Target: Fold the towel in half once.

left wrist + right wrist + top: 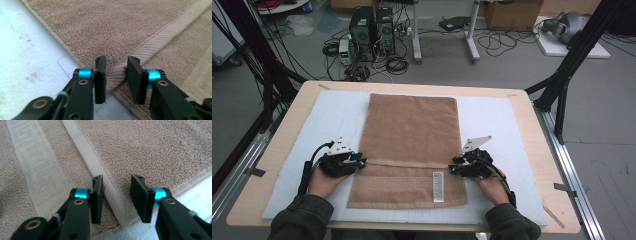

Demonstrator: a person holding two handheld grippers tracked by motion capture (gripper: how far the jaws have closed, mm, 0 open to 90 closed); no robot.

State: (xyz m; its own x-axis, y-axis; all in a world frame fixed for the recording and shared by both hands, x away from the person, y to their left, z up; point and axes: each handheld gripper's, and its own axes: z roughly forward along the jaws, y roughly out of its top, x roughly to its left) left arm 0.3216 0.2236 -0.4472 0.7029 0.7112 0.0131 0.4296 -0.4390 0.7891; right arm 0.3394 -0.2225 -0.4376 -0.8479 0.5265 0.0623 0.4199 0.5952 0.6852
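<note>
Your two grippers sit at opposite edges of the brown towel, left gripper and right gripper each with jaws parted, gripping nothing. Between each pair of jaws lies the hem of the folded-over layer, likely so both corners can be pinched at once for the next fold. A label shows on the near flap beside your right jaws. The towel lies flat on a white mat over the wooden counter; beyond, computer towers and cables litter a grey floor.
</note>
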